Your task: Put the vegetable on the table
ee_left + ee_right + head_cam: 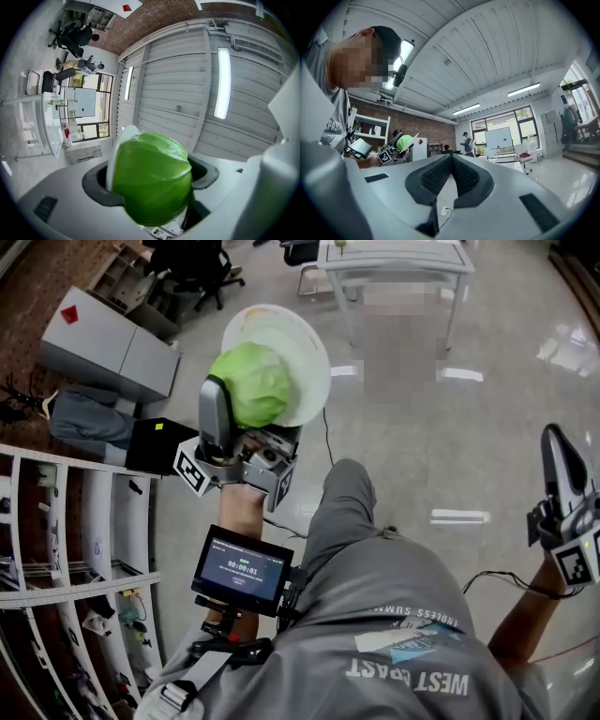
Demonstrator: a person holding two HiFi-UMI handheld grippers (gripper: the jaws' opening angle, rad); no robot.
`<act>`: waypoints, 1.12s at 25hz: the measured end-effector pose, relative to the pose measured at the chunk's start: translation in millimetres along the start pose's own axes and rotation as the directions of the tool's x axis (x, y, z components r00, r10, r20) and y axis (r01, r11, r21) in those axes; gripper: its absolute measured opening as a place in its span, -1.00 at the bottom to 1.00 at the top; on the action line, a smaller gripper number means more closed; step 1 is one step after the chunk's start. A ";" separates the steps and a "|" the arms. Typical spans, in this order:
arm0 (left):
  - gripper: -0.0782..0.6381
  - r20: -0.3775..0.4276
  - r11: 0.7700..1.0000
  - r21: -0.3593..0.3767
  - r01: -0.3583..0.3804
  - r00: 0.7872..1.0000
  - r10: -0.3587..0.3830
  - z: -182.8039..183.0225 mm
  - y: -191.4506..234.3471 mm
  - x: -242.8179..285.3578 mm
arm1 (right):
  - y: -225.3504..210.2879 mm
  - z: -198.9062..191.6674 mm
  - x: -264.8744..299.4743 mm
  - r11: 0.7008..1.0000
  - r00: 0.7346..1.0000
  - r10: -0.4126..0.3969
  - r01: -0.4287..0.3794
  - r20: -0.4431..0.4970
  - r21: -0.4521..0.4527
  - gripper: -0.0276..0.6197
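Observation:
A round green cabbage [251,381] sits between the jaws of my left gripper [242,407], raised above the floor, with a white plate [298,348] pressed against its far side. In the left gripper view the cabbage [154,185] fills the gap between the black pads, and the plate's rim [116,150] stands on its left. My right gripper [555,442] is held out at the right, shut with nothing in it. Its jaws meet at the tip [451,158]. The white table [394,257] stands far ahead.
A grey cabinet [108,348] and white shelving [66,549] line the left side. An office chair [192,268] stands at the back left. A cable [328,442] trails over the shiny floor. People and a whiteboard [499,138] are far off in the right gripper view.

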State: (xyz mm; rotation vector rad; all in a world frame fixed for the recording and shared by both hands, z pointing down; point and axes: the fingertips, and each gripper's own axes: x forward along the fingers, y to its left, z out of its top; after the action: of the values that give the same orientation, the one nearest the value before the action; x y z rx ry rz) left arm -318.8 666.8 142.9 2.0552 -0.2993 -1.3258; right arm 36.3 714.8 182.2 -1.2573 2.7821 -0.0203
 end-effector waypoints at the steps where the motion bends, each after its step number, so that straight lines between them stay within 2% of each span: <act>1: 0.27 -0.001 1.000 0.000 -0.002 1.000 0.002 4.5 3.3 2.5 | -1.5 0.0 3.7 1.000 1.000 -0.004 0.004 -0.001 0.004 -0.89; 7: 0.26 0.011 1.000 -0.005 -0.015 1.000 0.015 30.8 49.0 16.6 | -16.9 7.6 43.8 1.000 1.000 0.005 -0.005 0.016 -0.021 -0.89; 10: 0.26 0.003 1.000 -0.007 -0.011 1.000 0.011 49.4 72.6 39.9 | -44.1 11.3 66.3 1.000 1.000 -0.020 0.020 0.014 -0.011 -0.89; 13: 0.26 0.003 1.000 -0.023 -0.015 1.000 0.015 75.3 93.7 58.0 | -46.6 28.7 116.0 1.000 1.000 -0.002 0.002 0.015 -0.021 -0.89; 15: 0.27 -0.010 1.000 -0.025 -0.012 1.000 0.011 87.6 107.0 58.1 | -47.2 22.6 138.2 1.000 1.000 0.001 -0.001 0.021 -0.023 -0.89; 19: 0.26 -0.041 1.000 -0.025 0.018 0.999 -0.019 95.9 117.4 54.3 | -54.2 -5.2 136.3 0.999 0.999 -0.038 0.038 0.028 -0.010 -0.89; 25: 0.26 -0.049 0.997 -0.067 0.035 0.998 -0.038 93.2 113.5 56.2 | -39.2 0.4 128.0 0.998 0.998 -0.060 0.059 -0.004 -0.017 -0.89; 28: 0.27 -0.053 0.997 -0.070 0.035 0.998 -0.038 91.7 120.9 69.4 | -52.9 2.0 127.2 0.997 0.997 -0.074 0.074 -0.006 -0.007 -0.89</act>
State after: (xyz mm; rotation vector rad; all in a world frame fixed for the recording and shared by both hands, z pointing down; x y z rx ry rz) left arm -348.1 502.7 145.8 2.0432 -0.1900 -1.2823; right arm -7.5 584.5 173.2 -1.3639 2.7415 -0.0203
